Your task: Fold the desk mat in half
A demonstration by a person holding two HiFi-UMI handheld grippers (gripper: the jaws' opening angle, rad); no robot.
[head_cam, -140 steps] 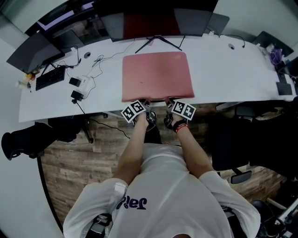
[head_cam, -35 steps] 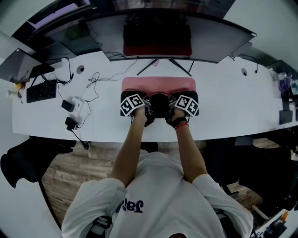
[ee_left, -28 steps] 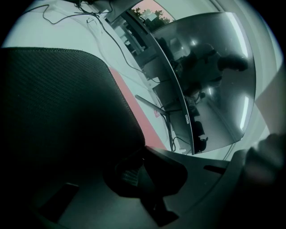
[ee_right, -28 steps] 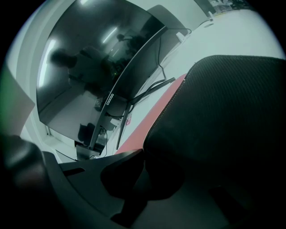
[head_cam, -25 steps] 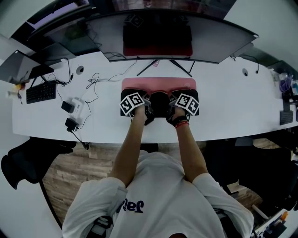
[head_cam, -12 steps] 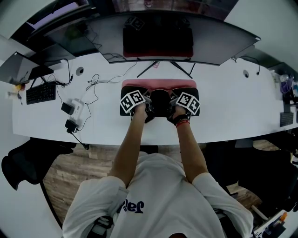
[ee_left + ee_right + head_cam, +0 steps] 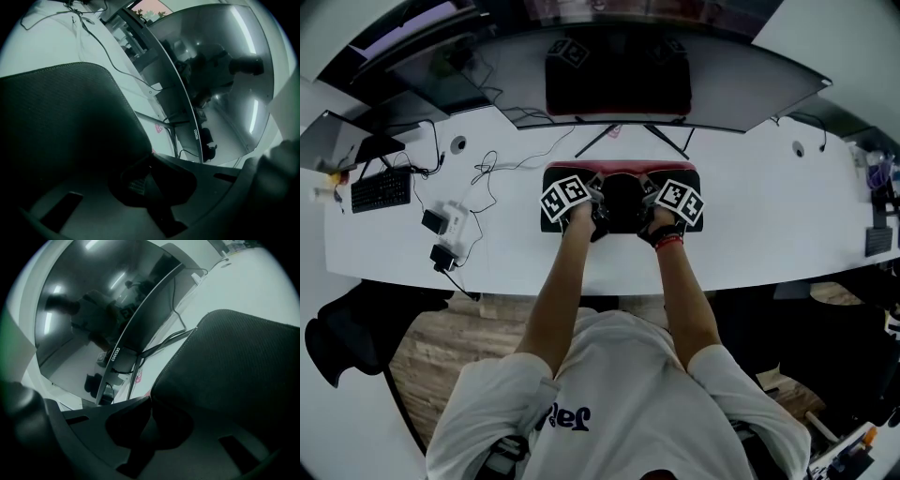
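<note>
The desk mat is pink on top and dark underneath. In the head view its dark underside (image 7: pixel 623 204) lies turned over, with only a thin pink strip (image 7: pixel 619 168) showing at the far edge. My left gripper (image 7: pixel 592 186) and right gripper (image 7: pixel 649 186) are side by side over the middle of the mat, each shut on the lifted edge. The left gripper view shows the dark textured mat (image 7: pixel 61 122) running into the shut left gripper (image 7: pixel 149 161). The right gripper view shows the same mat (image 7: pixel 234 366) pinched in the right gripper (image 7: pixel 150 401).
A wide curved monitor (image 7: pixel 619 56) stands just beyond the mat, its stand legs (image 7: pixel 628 136) reaching toward it. On the white desk (image 7: pixel 769 216) at the left are a keyboard (image 7: pixel 377 189), a power adapter (image 7: pixel 445 225) and loose cables (image 7: pixel 497 164). More items sit at the far right end.
Both grippers have carried the mat's edge farther toward the monitor. The pink strip left showing at the far edge has grown narrower.
</note>
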